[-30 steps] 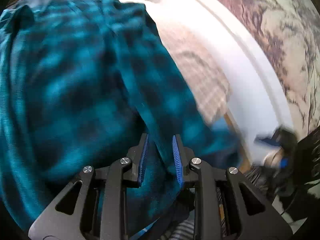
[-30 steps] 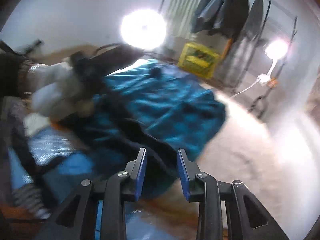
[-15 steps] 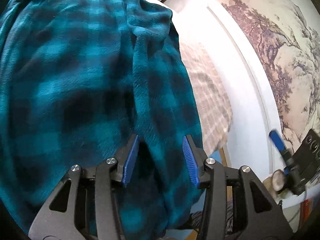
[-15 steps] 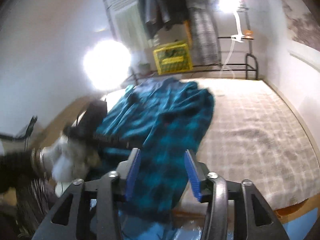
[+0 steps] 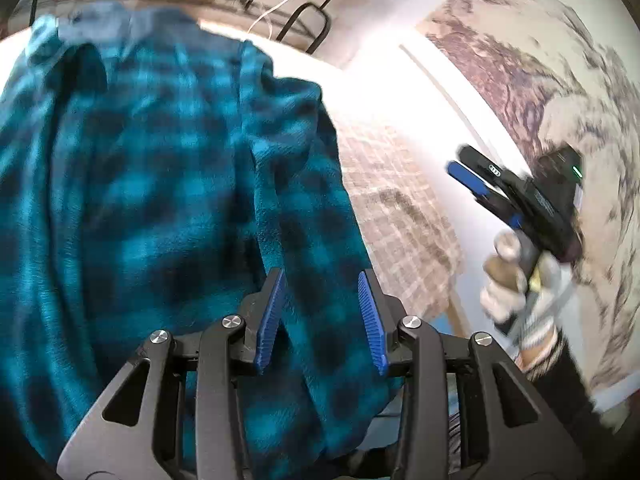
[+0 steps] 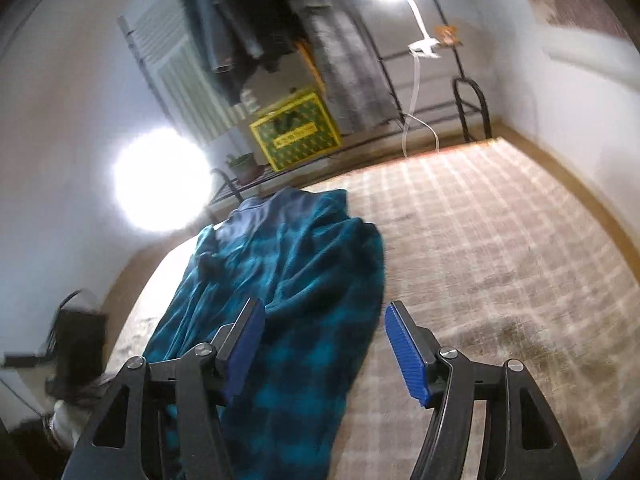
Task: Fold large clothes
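While the teal plaid robe point(image 5: 168, 184) lies lengthwise on the left side of the bed point(image 6: 500, 240), both my sets of fingers are released: left gripper point(image 5: 322, 318) closing a little over a ridge, right gripper point(image 6: 326, 350) opening wider. I'd pinch the near right edge and fold it leftward evenly.
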Motion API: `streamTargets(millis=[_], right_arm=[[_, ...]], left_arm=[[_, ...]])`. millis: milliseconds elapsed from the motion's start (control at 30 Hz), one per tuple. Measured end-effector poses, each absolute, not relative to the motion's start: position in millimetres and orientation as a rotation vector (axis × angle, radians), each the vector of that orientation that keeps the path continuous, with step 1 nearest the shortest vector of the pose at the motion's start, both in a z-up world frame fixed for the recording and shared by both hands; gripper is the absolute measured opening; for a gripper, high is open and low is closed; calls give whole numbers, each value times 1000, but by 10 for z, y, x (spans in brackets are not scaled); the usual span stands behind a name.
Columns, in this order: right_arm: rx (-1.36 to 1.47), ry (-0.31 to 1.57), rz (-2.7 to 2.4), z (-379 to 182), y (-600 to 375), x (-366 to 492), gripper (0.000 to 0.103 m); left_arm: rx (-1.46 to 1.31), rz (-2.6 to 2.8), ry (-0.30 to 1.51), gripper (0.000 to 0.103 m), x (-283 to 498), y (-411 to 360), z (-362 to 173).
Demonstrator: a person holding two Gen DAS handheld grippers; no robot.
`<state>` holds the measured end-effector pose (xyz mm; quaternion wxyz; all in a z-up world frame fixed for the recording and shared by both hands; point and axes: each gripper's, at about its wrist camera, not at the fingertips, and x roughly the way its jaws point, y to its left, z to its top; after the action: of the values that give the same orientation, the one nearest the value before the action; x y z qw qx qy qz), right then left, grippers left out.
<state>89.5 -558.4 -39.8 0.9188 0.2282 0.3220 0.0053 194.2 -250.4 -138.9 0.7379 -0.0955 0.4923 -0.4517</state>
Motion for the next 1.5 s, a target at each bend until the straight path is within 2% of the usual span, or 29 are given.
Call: streamTargets(millis=[200, 333, 400, 500, 667, 800, 867, 933, 967, 1000, 1200, 1300, 1500], right_arm=[[542, 593, 54, -337, -5872, 636, 66], [543, 563, 43, -295, -6044, 348, 66], [560, 554, 19, -323, -6154, 173, 66], [612, 542, -1, -380, -6321, -35, 66], [671, 499, -14, -383, -6525, -249, 67], [709, 468, -8, -376, -6600, -313, 67], [728, 461, 5, -395, -6597, -327, 67], [741, 464, 25, -427, -6571, -265, 67], [743, 469, 32, -446, -6551, -228, 67], [743, 483, 42, -474, -6513, -161, 67], [767, 571, 102, -714, -6260, 255, 71], [790, 631, 94, -890, -6153, 518, 71], [922, 671, 64, -1224, -6210, 1109, 71]], left_arm=[[-107, -1005, 992, 37, 1302, -2595, -1431], [92, -1039, 949, 38, 779, -2939, -1546], [188, -1049, 929, 45, 579, -3156, -1580], [268, -1014, 922, 68, 449, -3453, -1642], [211, -883, 1046, 70, 642, -3745, -1843], [297, -800, 1018, 70, 648, -3862, -1987], [340, -789, 974, 60, 591, -3845, -2012], [359, -781, 942, 37, 587, -3794, -2020], [338, -785, 945, 28, 615, -3752, -2015], [304, -790, 960, 13, 652, -3702, -2000], [-136, -849, 1126, 9, 1002, -3210, -1921], [-320, -878, 1148, 9, 1093, -2988, -1845], [-363, -906, 1118, 9, 1087, -2888, -1706]])
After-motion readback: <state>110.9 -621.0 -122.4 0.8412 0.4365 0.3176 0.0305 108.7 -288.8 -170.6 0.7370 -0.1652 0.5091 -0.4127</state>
